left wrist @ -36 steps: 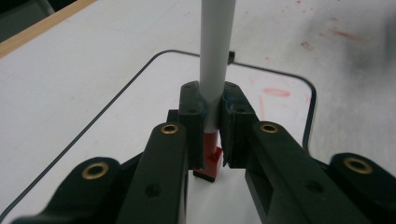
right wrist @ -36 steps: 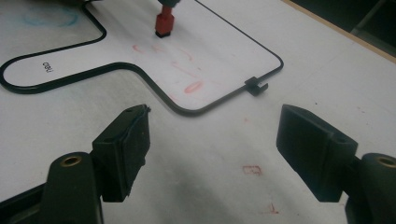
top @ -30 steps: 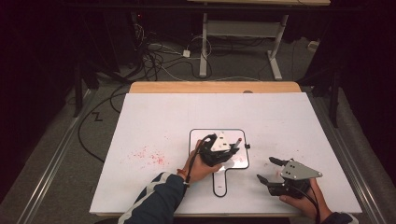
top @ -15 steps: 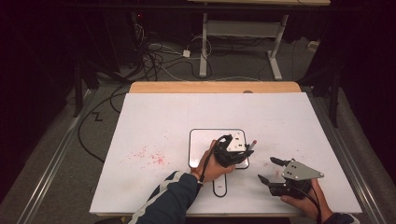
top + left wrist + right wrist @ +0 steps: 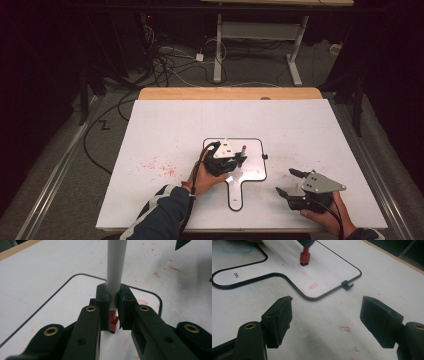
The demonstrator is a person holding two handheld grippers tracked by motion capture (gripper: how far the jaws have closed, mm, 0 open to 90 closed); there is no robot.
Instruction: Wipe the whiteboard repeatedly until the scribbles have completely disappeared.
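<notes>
On the whiteboard (image 5: 252,150): my left gripper (image 5: 113,312) is clenching a red-tipped marker (image 5: 115,272) upright for stamping; beside it, right gripper (image 5: 325,322) is waiting, jaws released.

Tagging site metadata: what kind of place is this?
Likely a lab or recording workspace: a white table under dark surroundings, loose cables on the floor, and a second desk frame behind.
</notes>
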